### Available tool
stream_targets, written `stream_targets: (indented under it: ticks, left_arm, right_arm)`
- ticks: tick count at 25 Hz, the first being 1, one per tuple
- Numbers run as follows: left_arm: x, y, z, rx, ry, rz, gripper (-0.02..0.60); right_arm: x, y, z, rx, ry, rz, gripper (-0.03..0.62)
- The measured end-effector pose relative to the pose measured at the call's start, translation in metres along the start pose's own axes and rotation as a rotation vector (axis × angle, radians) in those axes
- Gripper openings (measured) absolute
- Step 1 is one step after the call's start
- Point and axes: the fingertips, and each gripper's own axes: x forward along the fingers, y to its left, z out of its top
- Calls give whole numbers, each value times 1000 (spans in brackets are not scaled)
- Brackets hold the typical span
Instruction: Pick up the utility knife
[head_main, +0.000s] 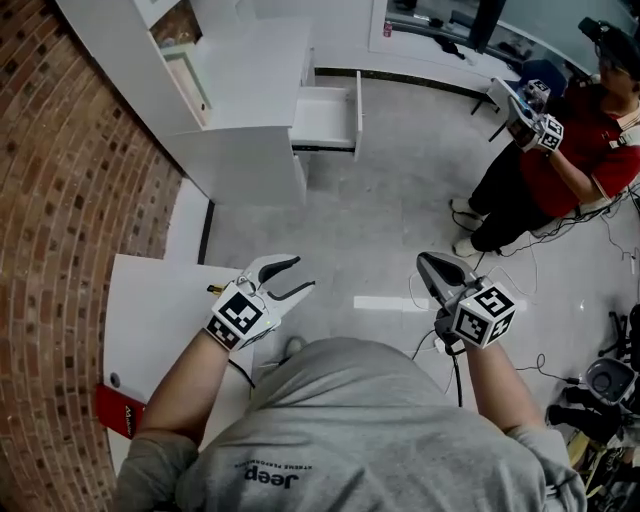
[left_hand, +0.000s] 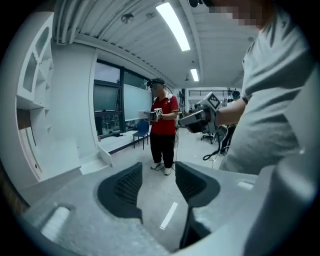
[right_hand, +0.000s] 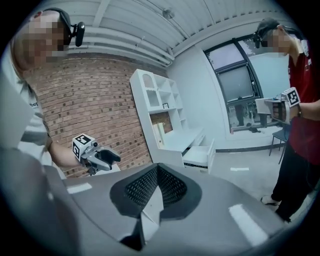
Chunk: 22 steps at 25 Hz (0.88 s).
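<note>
My left gripper (head_main: 285, 278) hovers over the right edge of a white table (head_main: 150, 320), its jaws open and nothing between them. In the left gripper view the two dark pads of my left gripper (left_hand: 159, 172) stand apart, with only floor showing through the gap. A small dark and yellowish object (head_main: 213, 289) lies on the table just left of that gripper; it is mostly hidden and I cannot tell whether it is the utility knife. My right gripper (head_main: 435, 270) hangs over the floor, shut and empty; the pads of my right gripper (right_hand: 157, 172) meet in its own view.
A white cabinet with an open drawer (head_main: 325, 118) stands ahead against the brick wall (head_main: 60, 200). A red flat item (head_main: 118, 408) sits at the table's near edge. Another person in a red shirt (head_main: 580, 150) stands at the far right holding grippers. Cables (head_main: 540, 370) lie on the floor.
</note>
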Motion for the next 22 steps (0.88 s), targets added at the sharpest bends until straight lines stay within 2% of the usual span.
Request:
stream_targets:
  ticks: [5,10,16,22]
  left_arm:
    - [-30,29,-48,68,139,26,221]
    - [-58,54,-102,79,251,26,239]
    - [-81,59,-180,158,416,-48,247]
    - [-87,71,-239,149,490,-96,249]
  right_arm:
    - [42,19,-3,-45,48,60,11]
    - [100,51,-9,-84,97,140,11]
    - [166,97,-31,-111,184,247,11]
    - [211,132,-57,-130,261,315,11]
